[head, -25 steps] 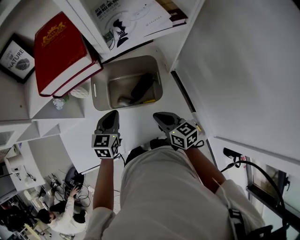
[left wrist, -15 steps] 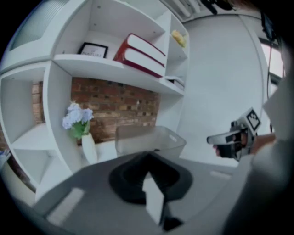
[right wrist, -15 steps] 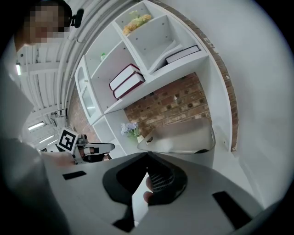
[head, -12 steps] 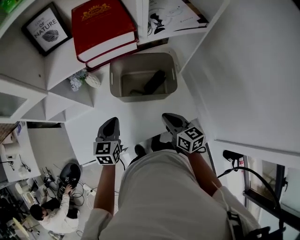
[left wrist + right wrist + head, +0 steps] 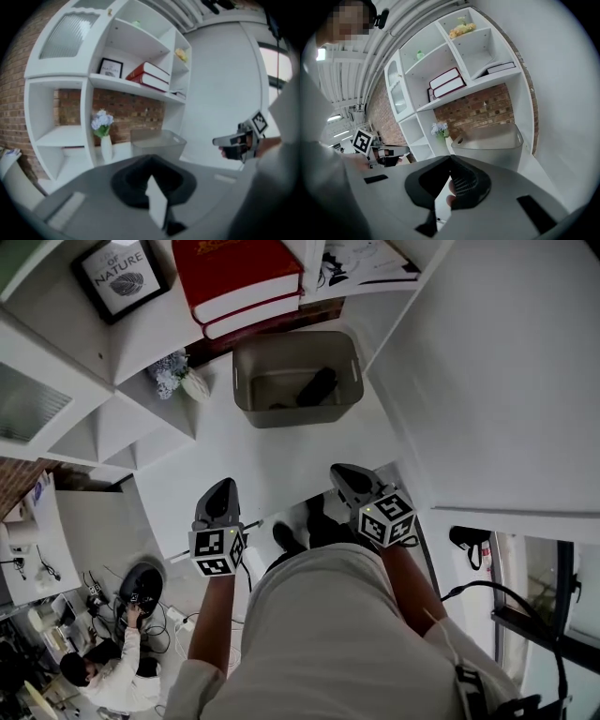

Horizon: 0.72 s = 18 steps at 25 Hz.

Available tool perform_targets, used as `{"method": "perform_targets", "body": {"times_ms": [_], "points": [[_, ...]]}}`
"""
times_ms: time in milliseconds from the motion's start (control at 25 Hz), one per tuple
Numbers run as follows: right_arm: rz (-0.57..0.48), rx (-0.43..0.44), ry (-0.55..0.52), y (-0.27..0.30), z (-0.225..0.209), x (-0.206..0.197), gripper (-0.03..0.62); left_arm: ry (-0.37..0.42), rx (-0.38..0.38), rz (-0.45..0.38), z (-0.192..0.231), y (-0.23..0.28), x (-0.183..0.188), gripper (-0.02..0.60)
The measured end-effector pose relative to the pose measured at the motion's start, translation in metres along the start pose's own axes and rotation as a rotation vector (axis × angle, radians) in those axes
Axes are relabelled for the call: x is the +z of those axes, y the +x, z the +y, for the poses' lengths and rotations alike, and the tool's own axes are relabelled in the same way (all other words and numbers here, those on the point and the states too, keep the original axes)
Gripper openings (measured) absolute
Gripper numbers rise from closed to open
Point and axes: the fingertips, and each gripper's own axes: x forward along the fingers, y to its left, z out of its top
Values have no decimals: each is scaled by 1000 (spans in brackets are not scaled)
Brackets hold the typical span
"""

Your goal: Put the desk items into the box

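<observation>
1. Shelving fills the left. A frame (image 5: 122,273) and red books (image 5: 239,277) sit high up, and a vase (image 5: 195,385) of flowers stands in a lower nook, just beside the box's left wall. The vase is tall and narrow, so a reach sweeping in from that side could tip it.
2. The left claw (image 5: 223,486) hangs near the counter's (image 5: 281,460) front edge, well apart from the box. Its jaws are pressed together with nothing between them.
3. The box (image 5: 296,416) sits at the back of the counter, under the shelf that carries the books, and a dark item (image 5: 317,386) lies inside. The counter in view looks bare, so the task seems about done.
4. The right claw (image 5: 342,470) hangs about level with the left one. Its jaws meet at the tips and hold nothing.
5. Any further drop would have to pass beneath that shelf, where a raised claw could knock its edge or the books. A nudge on the rim could also slide the light box across the smooth counter.
</observation>
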Motion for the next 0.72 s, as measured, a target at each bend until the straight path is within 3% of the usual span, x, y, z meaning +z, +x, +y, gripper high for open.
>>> {"method": "perform_targets", "body": {"times_ms": [280,720], "points": [[-4,11,-55,-10,13,-1,-6,-7,-17,-41,-11,-20,1,3],[-28,36,-38,-32,1,7,-6,-35,-44,-36,-54,-12,3,3]]}}
